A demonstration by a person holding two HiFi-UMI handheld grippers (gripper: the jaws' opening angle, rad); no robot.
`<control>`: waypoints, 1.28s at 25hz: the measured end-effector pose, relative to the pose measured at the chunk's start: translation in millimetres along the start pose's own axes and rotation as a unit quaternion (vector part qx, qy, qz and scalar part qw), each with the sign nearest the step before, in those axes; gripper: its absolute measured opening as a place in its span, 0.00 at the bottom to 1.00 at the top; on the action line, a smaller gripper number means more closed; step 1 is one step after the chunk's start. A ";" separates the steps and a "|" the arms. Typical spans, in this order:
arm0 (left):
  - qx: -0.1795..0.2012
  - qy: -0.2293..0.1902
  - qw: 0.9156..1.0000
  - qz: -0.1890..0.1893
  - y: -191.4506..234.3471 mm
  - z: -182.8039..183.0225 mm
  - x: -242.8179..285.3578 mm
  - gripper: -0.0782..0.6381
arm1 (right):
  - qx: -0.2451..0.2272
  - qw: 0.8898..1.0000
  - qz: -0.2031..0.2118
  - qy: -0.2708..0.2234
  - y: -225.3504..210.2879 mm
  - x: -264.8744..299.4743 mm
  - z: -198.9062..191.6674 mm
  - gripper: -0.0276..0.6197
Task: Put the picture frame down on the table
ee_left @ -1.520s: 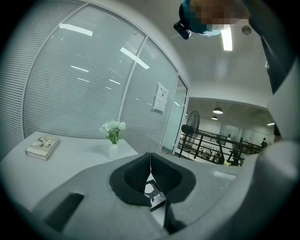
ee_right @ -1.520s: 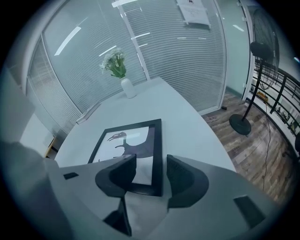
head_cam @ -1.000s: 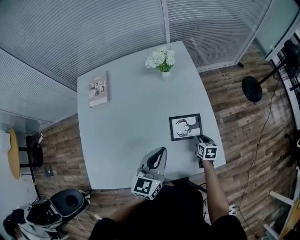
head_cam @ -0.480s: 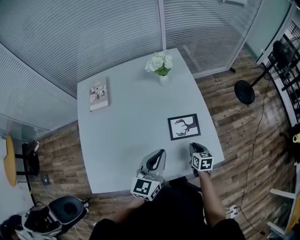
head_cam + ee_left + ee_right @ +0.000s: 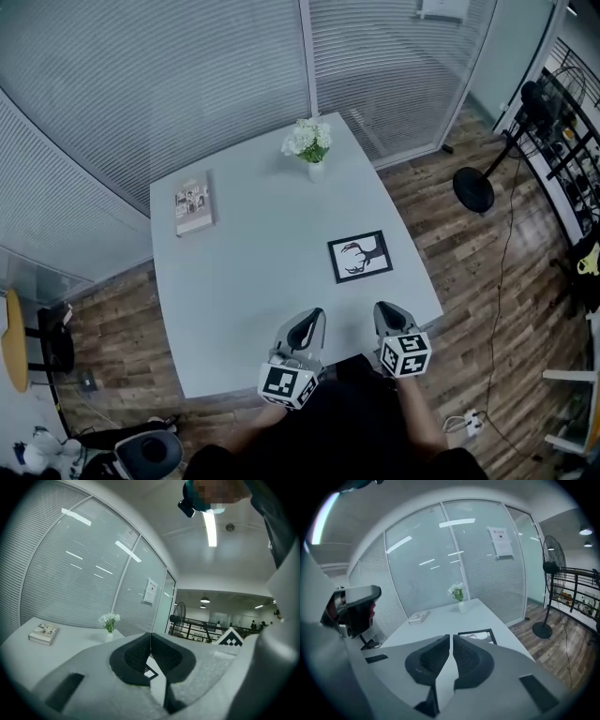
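Note:
The picture frame (image 5: pixel 360 257), black-edged with a deer drawing, lies flat on the grey table (image 5: pixel 253 272) near its right side; the right gripper view shows this frame (image 5: pixel 478 634) just beyond the jaws. My right gripper (image 5: pixel 386 314) hangs over the table's near edge, clear of the frame. Its jaws (image 5: pixel 451 637) have just been closing and now stand shut to a thin slit with nothing between them. My left gripper (image 5: pixel 307 323) hovers beside it at the near edge, and its pads (image 5: pixel 150 634) meet with nothing held.
A book (image 5: pixel 193 206) lies at the table's far left. A vase of white flowers (image 5: pixel 309 145) stands at the far edge. A standing fan (image 5: pixel 473 187) is on the wood floor to the right. Glass walls with blinds run behind the table.
The right gripper has drawn back from the frame toward the person and risen, its jaws closing on nothing. The frame stays flat on the table. The left gripper shifted slightly.

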State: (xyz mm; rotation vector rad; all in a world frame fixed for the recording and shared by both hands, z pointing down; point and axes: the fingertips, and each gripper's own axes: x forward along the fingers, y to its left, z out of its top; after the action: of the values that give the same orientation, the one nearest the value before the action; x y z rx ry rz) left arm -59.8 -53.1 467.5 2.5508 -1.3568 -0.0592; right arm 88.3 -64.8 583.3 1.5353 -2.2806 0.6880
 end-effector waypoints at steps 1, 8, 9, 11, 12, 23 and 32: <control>0.001 -0.002 1.000 -0.001 -1.1 0.3 -4.5 0.13 | -0.001 1.000 0.000 -0.013 6.6 -9.0 4.3 0.09; 0.005 -0.002 1.000 -0.007 -7.2 -4.5 -34.8 0.13 | -0.006 0.996 -0.003 -0.092 52.5 -74.8 26.4 0.07; 0.004 -0.001 1.000 -0.008 -9.1 -5.4 -37.6 0.13 | -0.007 0.995 -0.004 -0.101 57.5 -83.1 28.2 0.07; 0.005 -0.001 1.000 -0.011 -13.7 -7.1 -42.4 0.13 | -0.006 0.993 -0.005 -0.116 65.2 -97.2 30.0 0.07; 0.006 -0.002 1.000 -0.013 -15.6 -7.4 -44.5 0.13 | -0.005 0.993 -0.008 -0.121 68.0 -102.2 30.2 0.06; 0.014 -0.006 1.000 -0.021 -18.7 -6.8 -56.0 0.13 | -0.015 0.989 -0.011 -0.148 84.2 -114.3 30.9 0.06; 0.016 -0.010 1.000 -0.023 -25.2 -5.5 -57.1 0.13 | -0.019 0.988 -0.005 -0.151 85.8 -119.0 30.4 0.06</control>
State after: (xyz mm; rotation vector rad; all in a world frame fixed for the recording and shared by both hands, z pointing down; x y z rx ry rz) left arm -70.8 8.3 462.2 2.6137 -1.3164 -0.0715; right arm 54.5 38.0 479.6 1.7340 -2.4809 0.4295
